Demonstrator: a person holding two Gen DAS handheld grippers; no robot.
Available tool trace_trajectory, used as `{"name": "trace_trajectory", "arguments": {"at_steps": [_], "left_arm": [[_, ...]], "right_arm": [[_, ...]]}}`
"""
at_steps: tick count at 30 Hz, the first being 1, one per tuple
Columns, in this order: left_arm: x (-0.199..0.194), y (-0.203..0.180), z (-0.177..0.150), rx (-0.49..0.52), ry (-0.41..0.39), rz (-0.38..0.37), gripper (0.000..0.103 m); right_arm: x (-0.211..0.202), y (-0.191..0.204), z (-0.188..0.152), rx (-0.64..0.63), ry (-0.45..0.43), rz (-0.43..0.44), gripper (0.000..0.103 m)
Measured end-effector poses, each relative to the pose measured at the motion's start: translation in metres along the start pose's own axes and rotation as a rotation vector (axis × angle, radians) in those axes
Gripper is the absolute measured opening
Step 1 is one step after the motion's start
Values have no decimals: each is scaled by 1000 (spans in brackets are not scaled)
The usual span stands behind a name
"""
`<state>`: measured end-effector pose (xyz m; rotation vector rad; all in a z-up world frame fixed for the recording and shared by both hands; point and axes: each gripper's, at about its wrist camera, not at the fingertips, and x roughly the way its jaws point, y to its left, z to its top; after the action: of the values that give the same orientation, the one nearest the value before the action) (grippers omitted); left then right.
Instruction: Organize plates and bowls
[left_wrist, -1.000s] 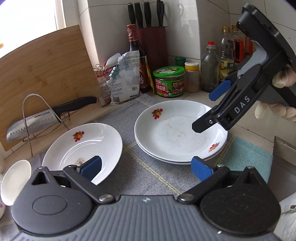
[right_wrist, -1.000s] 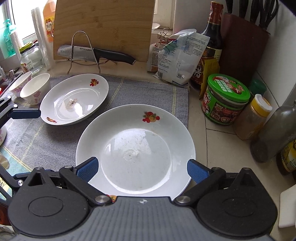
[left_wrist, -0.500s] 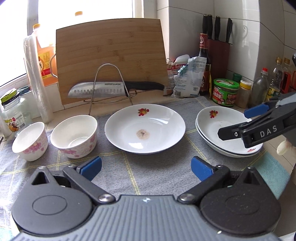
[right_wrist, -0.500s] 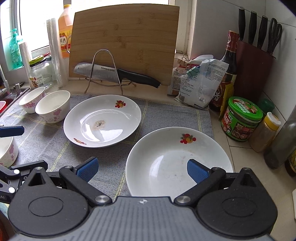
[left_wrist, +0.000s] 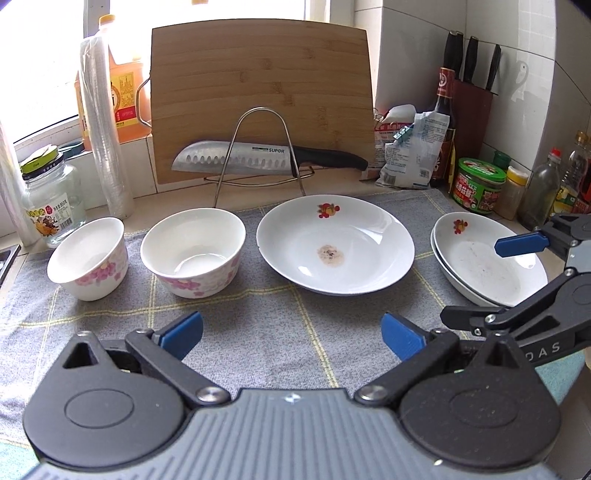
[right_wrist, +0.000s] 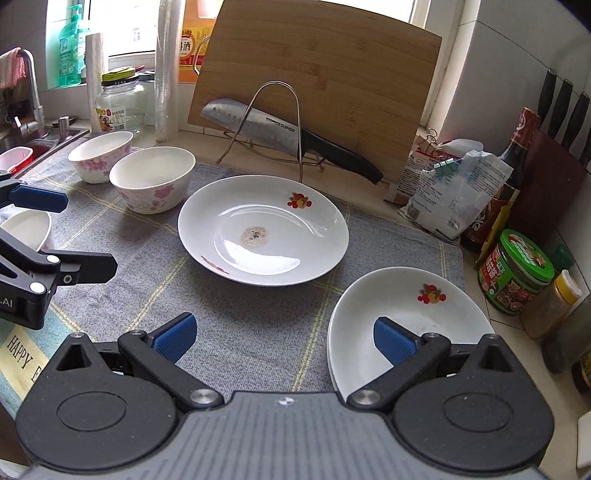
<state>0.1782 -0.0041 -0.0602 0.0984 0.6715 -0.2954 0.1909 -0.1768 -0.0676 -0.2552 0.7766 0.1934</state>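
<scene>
Step in hand, my guess: between picks, w/ both tools held back over the grey checked mat (left_wrist: 258, 332). Left gripper (left_wrist: 291, 332) and right gripper (right_wrist: 282, 338) are both spread wide, nothing held. Single plate (left_wrist: 334, 243), glossy white, shallow, w/ a dried stain, sits mid-mat. Plate stack (left_wrist: 480, 266) is on its right; two flowered bowls (left_wrist: 192, 251) on its left. Next probably needs a rim pinch on the single plate, then onto the stack.

A tiled counter (left_wrist: 177, 205) is covered across the middle of the frame by a grey checked cloth (left_wrist: 266, 332), on which two flowered bowls (left_wrist: 194, 251) at left, a single plate (left_wrist: 334, 243) at centre and stacked plates (left_wrist: 487, 262) at right are set.
</scene>
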Motion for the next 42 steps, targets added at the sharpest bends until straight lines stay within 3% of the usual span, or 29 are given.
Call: {"name": "trace_trajectory", "arguments": {"at_steps": [9,26,35,42], "left_arm": [[18,-14,23,30,53,89,102],[80,-37,16,93,138,-11,102],[104,-40,10,121,155,12,102],[116,-35,14,73,164,-17,102]], "right_arm": [[32,-28,16,-34,-43,115,103],[83,-56,47,-1,66,152,103],[116,-64,59,47,165,209,103],[142,-70,75,25,210,253,103]]}}
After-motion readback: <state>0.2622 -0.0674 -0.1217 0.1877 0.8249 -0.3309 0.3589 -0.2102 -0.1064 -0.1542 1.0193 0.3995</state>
